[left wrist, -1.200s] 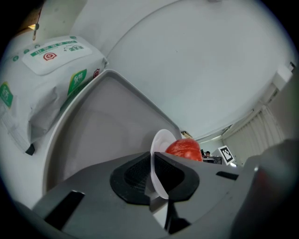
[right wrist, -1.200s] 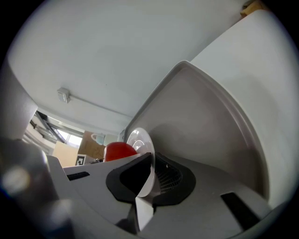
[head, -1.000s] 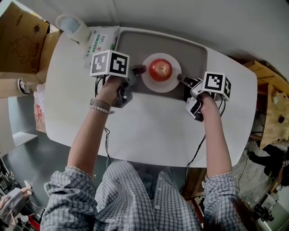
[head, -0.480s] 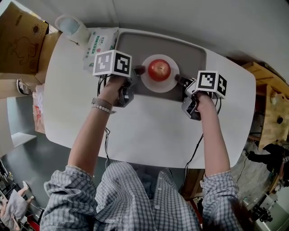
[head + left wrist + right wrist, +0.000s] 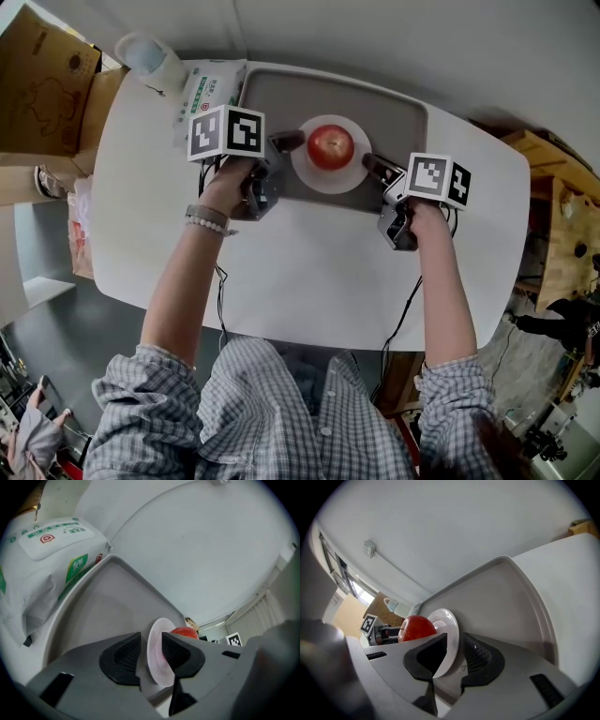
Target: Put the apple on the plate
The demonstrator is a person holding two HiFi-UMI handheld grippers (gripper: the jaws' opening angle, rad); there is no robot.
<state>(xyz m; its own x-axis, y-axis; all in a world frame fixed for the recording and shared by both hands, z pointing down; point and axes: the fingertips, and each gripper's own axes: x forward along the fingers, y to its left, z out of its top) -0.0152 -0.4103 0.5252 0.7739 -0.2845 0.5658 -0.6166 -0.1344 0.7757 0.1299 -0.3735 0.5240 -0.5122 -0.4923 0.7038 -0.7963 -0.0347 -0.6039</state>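
Note:
A red apple sits on a small white plate, which is on the grey tray. My left gripper is shut on the plate's left rim and my right gripper is shut on its right rim. In the left gripper view the plate's edge stands between the jaws of the left gripper, with the apple behind it. In the right gripper view the plate sits between the jaws of the right gripper, with the apple to the left and the tray beyond.
A packet of wet wipes lies against the tray's left side, also in the left gripper view. A pale cup-like container and a cardboard box are at the far left. The white table reaches toward the person.
My right gripper has shifted a little to the left, toward the plate. The left gripper, the plate and the apple have barely moved.

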